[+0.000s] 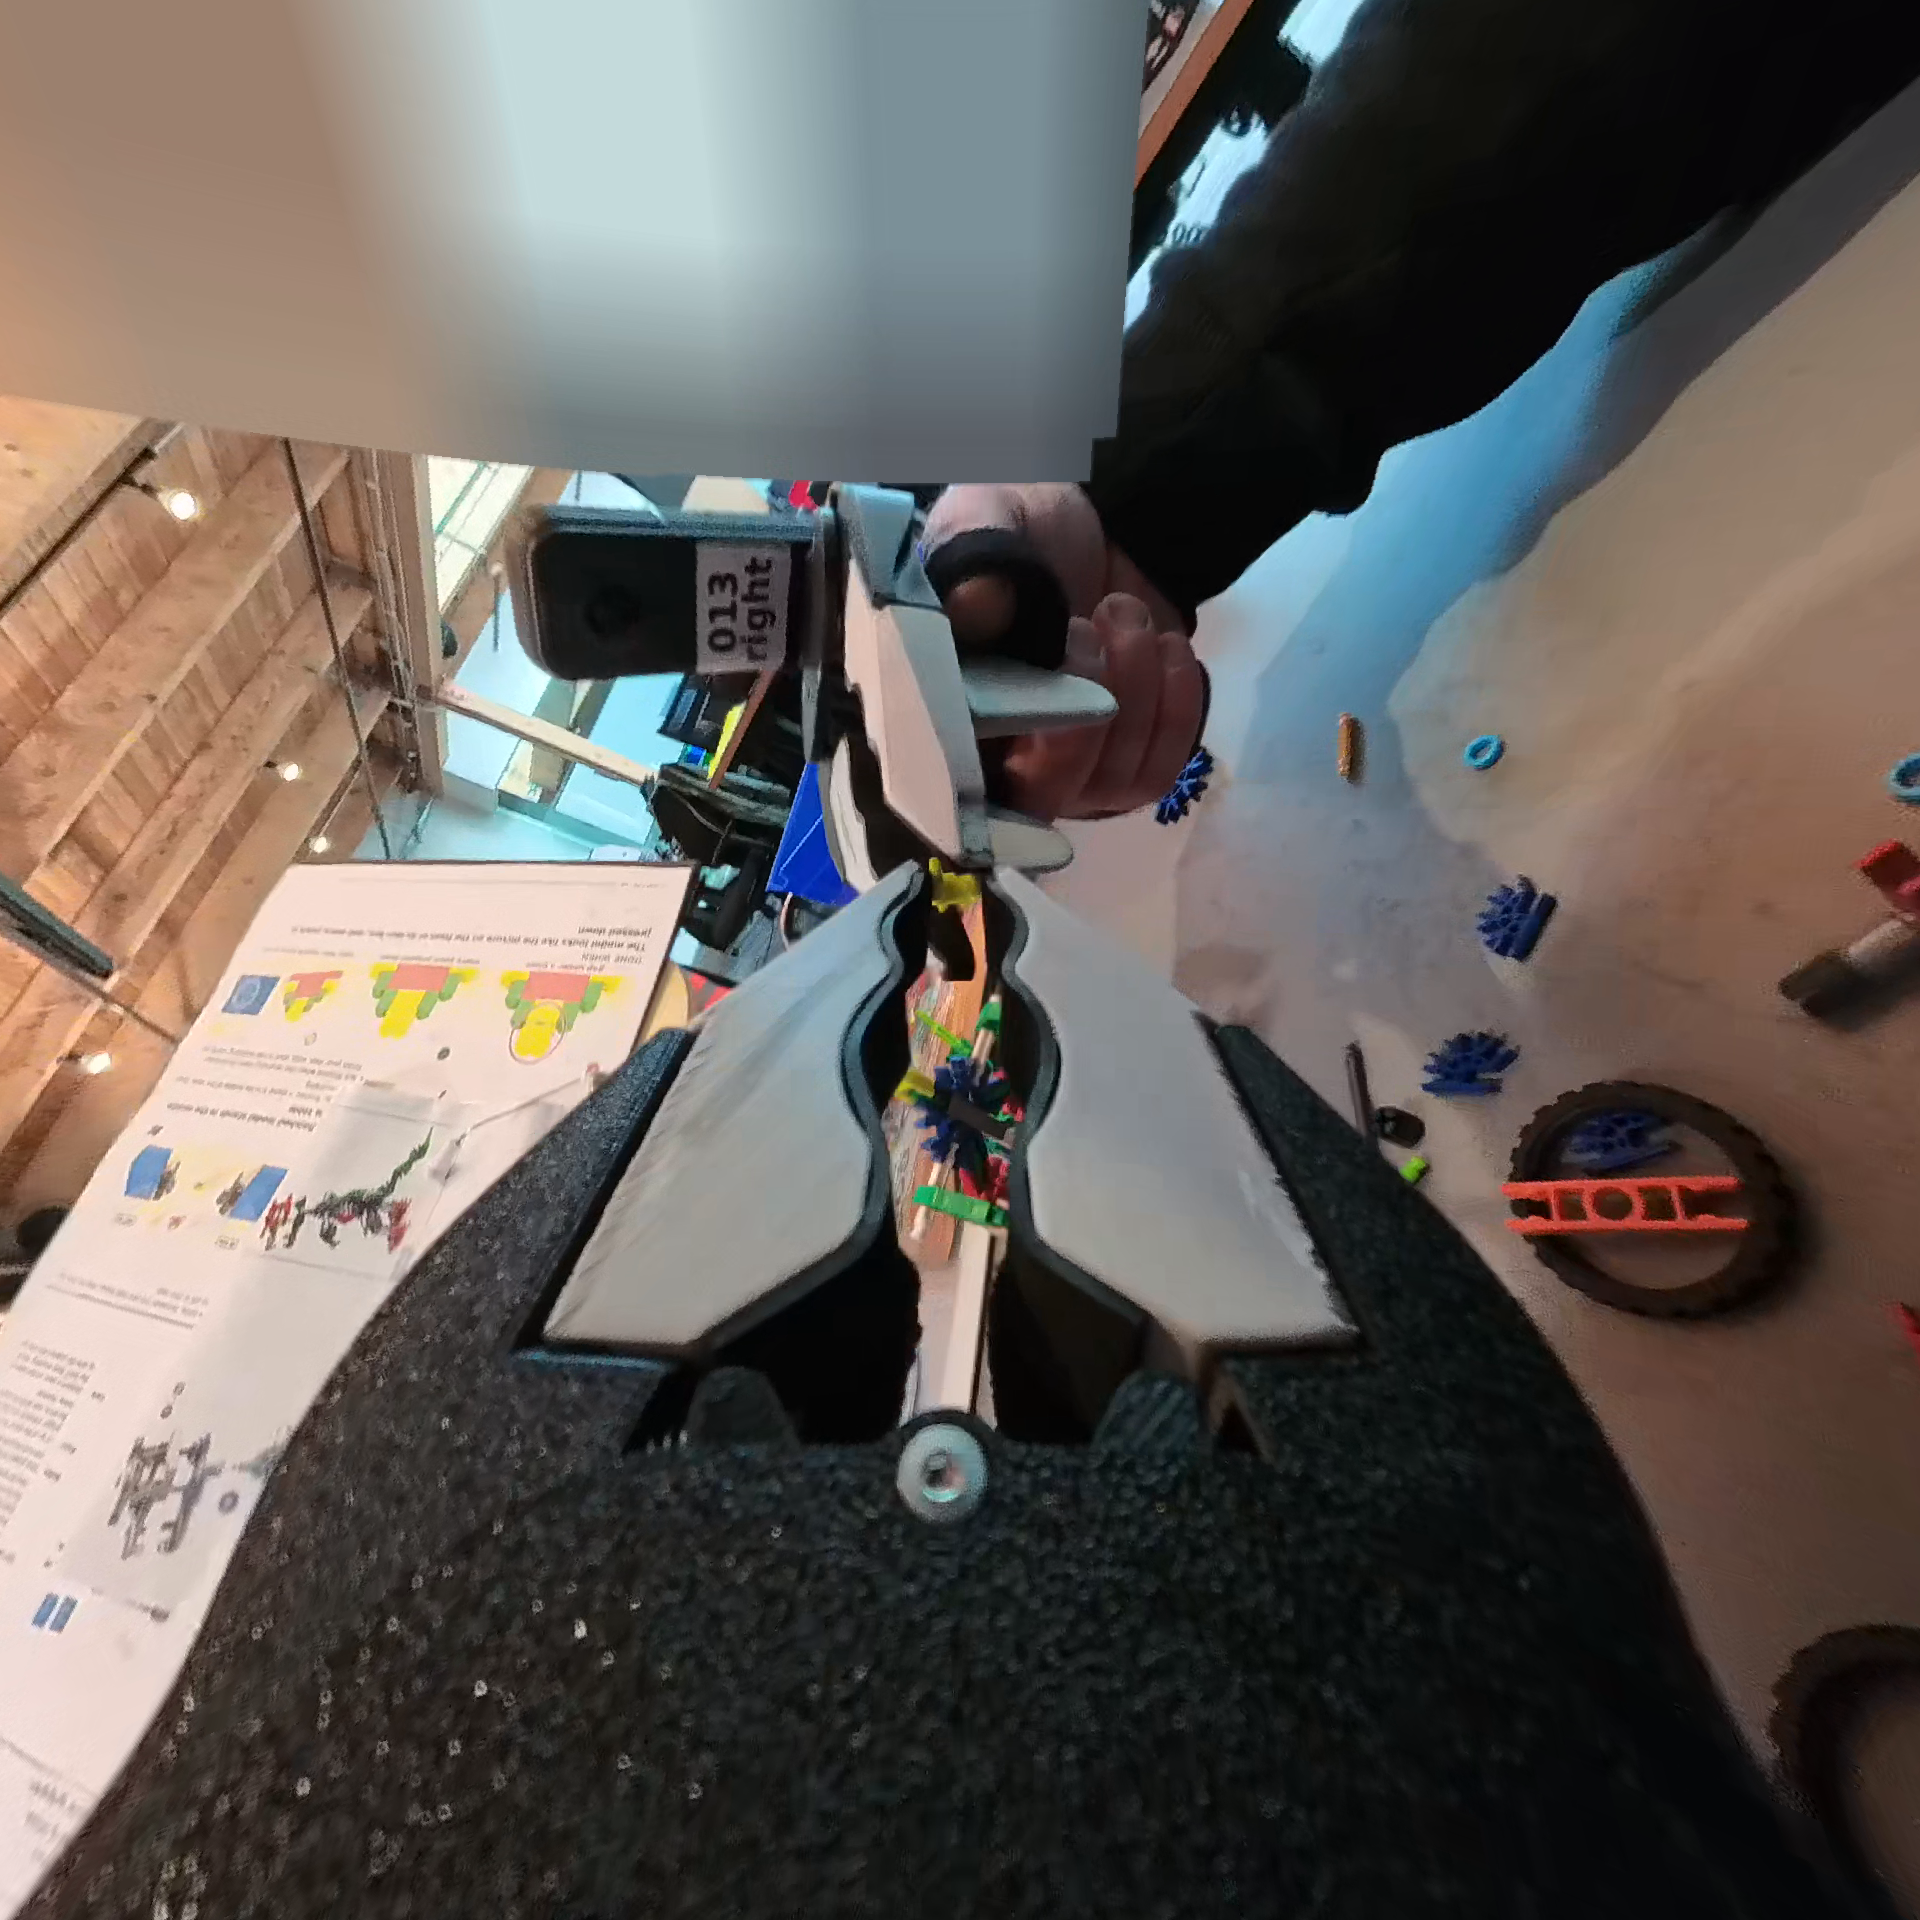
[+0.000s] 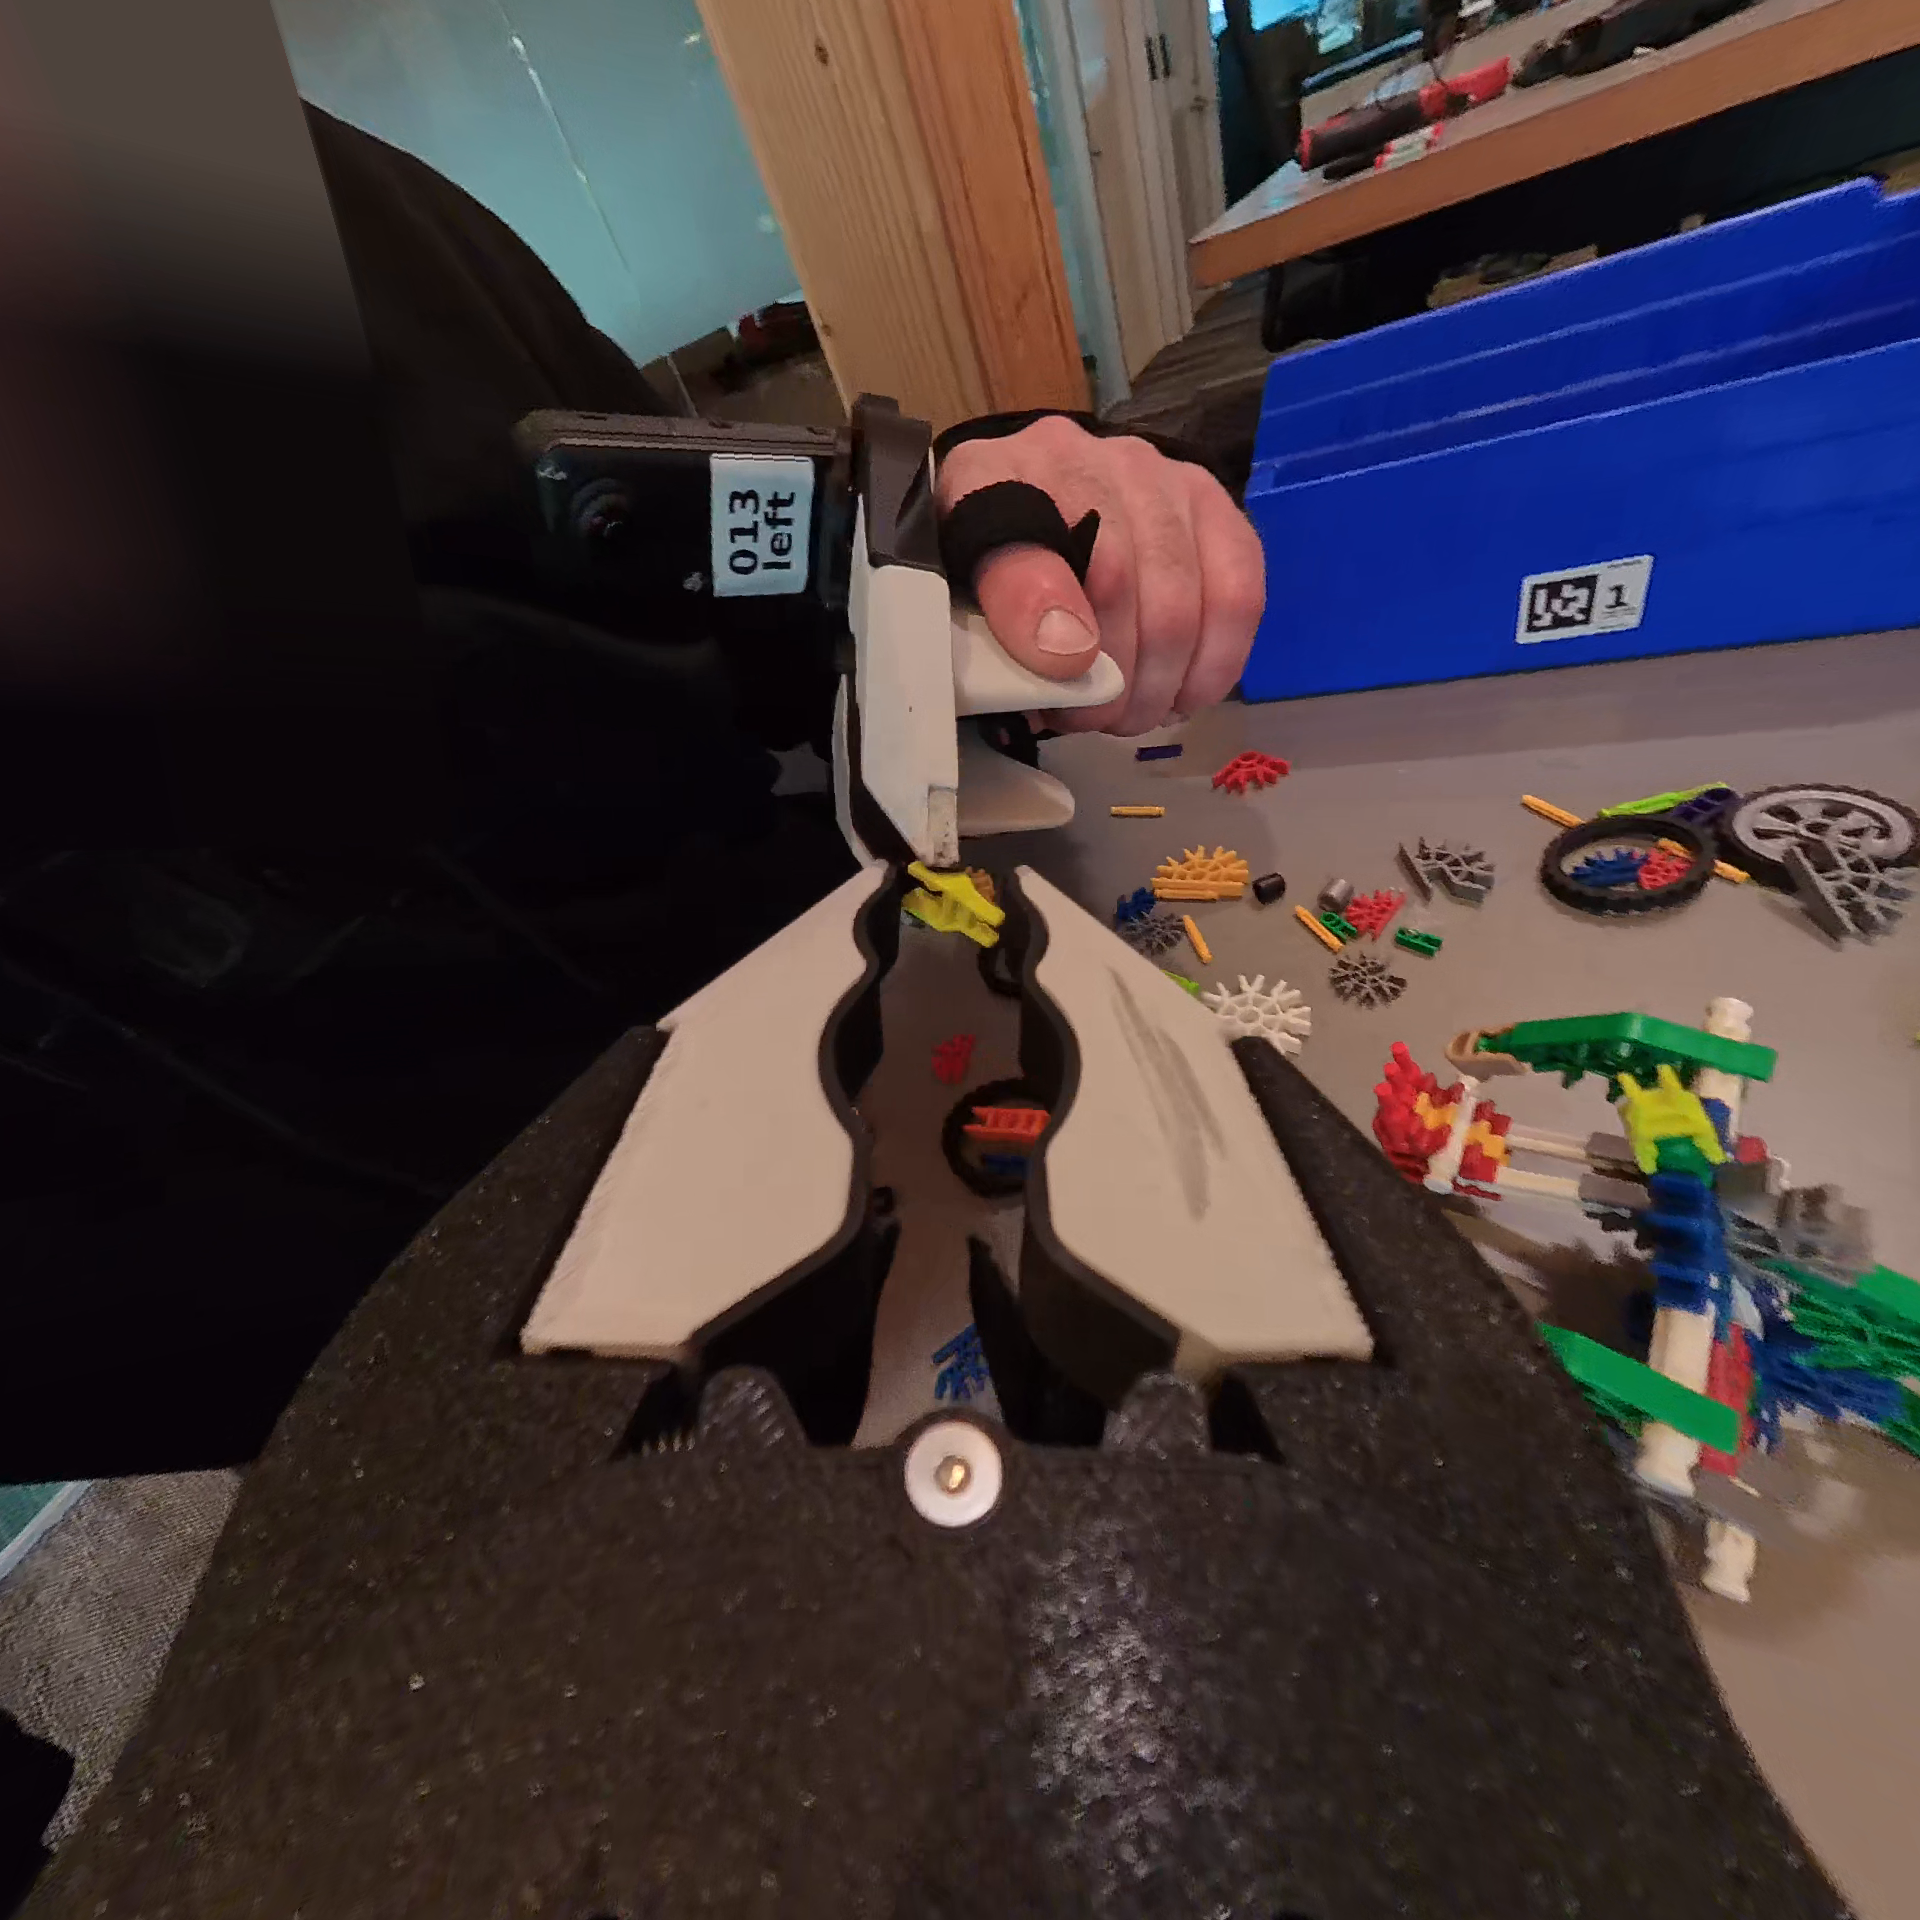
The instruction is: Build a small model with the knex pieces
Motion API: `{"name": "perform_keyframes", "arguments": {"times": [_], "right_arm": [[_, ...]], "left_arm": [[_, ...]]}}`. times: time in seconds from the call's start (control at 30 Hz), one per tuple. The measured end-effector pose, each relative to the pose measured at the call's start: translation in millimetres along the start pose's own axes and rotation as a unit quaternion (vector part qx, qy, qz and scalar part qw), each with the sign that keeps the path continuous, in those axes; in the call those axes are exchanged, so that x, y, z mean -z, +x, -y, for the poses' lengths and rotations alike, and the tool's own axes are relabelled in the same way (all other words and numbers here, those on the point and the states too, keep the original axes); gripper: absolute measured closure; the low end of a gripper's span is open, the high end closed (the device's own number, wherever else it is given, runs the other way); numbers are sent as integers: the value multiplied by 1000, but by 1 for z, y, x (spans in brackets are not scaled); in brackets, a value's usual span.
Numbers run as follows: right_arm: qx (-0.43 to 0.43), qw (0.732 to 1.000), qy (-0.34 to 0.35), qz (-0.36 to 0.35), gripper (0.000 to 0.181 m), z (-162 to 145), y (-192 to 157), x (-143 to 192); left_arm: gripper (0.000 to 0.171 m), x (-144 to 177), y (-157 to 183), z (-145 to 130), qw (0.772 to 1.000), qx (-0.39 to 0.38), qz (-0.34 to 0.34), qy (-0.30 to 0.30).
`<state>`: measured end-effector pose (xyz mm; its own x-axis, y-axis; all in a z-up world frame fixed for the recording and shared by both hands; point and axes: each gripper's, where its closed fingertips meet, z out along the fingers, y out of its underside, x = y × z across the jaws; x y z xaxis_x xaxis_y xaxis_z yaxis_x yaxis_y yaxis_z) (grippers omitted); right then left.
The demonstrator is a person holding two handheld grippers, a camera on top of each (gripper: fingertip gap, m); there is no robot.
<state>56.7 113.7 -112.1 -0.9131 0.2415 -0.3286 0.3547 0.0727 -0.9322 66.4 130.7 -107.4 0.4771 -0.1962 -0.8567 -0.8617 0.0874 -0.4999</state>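
A small yellow connector (image 1: 951, 888) (image 2: 951, 902) is held in the air between both grippers. In the left wrist view my left gripper (image 1: 958, 881) is shut on it from below, and the right gripper (image 1: 971, 847) meets it from above with its tips pinched on it. In the right wrist view my right gripper (image 2: 954, 881) closes on the connector, and the left gripper (image 2: 938, 836), held in a hand (image 2: 1122, 582), pinches it from above. A small black part (image 1: 958, 948) hangs just under the connector.
A grey table (image 2: 1558, 727) holds loose rods and connectors (image 2: 1205, 873), wheels (image 2: 1621, 862), a black tyre with an orange ladder piece (image 1: 1652, 1195) and a colourful built model (image 2: 1662, 1195) at the right. A blue bin (image 2: 1558, 468) stands behind. A printed sheet (image 1: 416, 1039) lies at the left.
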Motion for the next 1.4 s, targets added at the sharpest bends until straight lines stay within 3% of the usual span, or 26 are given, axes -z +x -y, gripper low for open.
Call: {"name": "perform_keyframes", "arguments": {"times": [0.73,0.97,1.2,1.4], "right_arm": [[-1,994,-35,-105,176,-2,26,16],[-8,990,-51,-133,176,-6,34,21],[-11,988,-66,-140,176,-9,35,17],[-15,982,-93,-165,161,-19,44,18]], "left_arm": [[165,-10,-6,-32,996,64,31,-50],[159,-15,-3,-38,995,61,32,-74],[165,-16,-2,-42,994,38,37,-94],[165,-7,-2,-49,992,70,26,-100]]}}
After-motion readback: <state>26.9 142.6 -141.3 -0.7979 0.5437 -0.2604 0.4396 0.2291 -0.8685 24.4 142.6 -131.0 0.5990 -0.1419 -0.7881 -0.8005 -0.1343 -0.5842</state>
